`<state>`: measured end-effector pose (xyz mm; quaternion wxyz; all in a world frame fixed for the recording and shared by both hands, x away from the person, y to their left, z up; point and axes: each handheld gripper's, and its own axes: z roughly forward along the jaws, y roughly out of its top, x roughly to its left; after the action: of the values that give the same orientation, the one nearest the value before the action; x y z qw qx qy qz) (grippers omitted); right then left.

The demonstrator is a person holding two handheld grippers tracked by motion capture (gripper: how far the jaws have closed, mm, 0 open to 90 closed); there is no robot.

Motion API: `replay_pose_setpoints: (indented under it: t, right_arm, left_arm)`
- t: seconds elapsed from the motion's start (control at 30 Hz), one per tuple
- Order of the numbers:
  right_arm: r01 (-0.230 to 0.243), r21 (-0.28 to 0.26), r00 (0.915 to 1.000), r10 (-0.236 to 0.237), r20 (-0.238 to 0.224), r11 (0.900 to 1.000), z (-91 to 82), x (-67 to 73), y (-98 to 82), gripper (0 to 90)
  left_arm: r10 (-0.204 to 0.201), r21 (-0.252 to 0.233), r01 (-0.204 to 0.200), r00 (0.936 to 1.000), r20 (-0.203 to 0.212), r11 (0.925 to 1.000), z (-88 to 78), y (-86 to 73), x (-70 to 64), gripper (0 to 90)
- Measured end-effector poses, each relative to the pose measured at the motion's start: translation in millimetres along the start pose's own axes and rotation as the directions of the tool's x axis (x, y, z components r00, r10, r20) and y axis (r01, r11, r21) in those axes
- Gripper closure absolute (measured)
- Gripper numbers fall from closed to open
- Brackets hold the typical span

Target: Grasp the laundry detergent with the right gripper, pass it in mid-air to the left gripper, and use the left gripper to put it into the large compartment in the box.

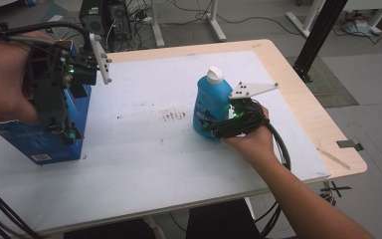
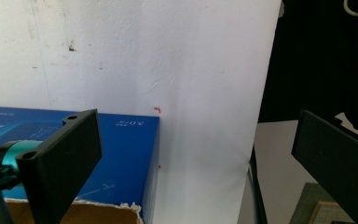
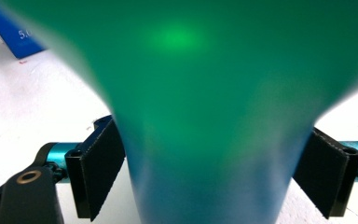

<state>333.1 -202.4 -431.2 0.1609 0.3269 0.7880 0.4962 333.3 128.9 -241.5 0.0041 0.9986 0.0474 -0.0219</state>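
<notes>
Your right gripper (image 1: pixel 214 127) has its jaws pressed against both sides of the upright blue bottle (image 1: pixel 210 102), partly closed. Your left gripper (image 2: pixel 191 154) stands wide open, holding nothing, directly above the blue box (image 2: pixel 121 158) on the tabletop (image 1: pixel 149 149).

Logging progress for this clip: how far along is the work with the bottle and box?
Done: the right gripper has reached the upright blue bottle, jaws either side. In hand: gripping it. Left: lifting it; the blue box stands by the open left gripper.
</notes>
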Motion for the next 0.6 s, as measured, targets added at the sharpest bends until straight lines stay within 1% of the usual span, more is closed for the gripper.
replay_pose_setpoints:
  t: [0.13, 0.17, 0.23, 0.37, 0.4, 0.43, 0.6]
  right_arm:
    - [-0.006, -0.005, 1.0000, 0.007, 0.003, 1.000, 0.3, 0.3, 0.3, 15.8]
    - [-0.003, -0.007, 0.9999, 0.003, 0.012, 1.000, 0.3, -0.1, 0.2, 16.2]
    - [-0.008, -0.008, 0.9998, 0.009, 0.016, 1.000, 0.4, -0.1, 0.2, 18.8]
    - [0.006, -0.017, 0.9996, -0.005, 0.027, 1.000, 0.5, 2.3, 0.6, 19.4]
    - [0.007, -0.018, 0.9996, -0.006, 0.027, 1.000, 1.2, 2.9, 0.6, 20.7]
    - [0.010, -0.021, 0.9996, -0.010, 0.025, 1.000, 1.0, 3.5, 0.5, 23.9]
    - [0.012, -0.026, 0.9996, -0.011, 0.027, 1.000, 1.3, 3.3, 0.4, 25.9]
  left_arm:
    - [0.002, 0.002, -0.002, 1.0000, 0.000, 1.0000, -0.1, -0.5, 0.3, 1.7]
    - [0.001, 0.002, -0.001, 1.0000, 0.000, 1.0000, 0.0, -0.8, 0.5, 1.7]
    - [0.002, 0.002, -0.002, 1.0000, -0.002, 1.0000, 0.3, -0.7, 0.7, 1.7]
    - [0.003, 0.002, -0.003, 1.0000, 0.001, 1.0000, 1.2, -0.1, 0.7, 1.7]
    - [0.003, 0.003, -0.003, 1.0000, 0.001, 1.0000, 1.4, 0.0, 0.6, 1.7]
    - [0.002, 0.002, -0.002, 1.0000, 0.001, 1.0000, 1.5, 0.1, 0.6, 1.7]
    - [0.002, 0.003, -0.002, 1.0000, 0.002, 1.0000, 1.6, -0.5, 1.0, 1.7]
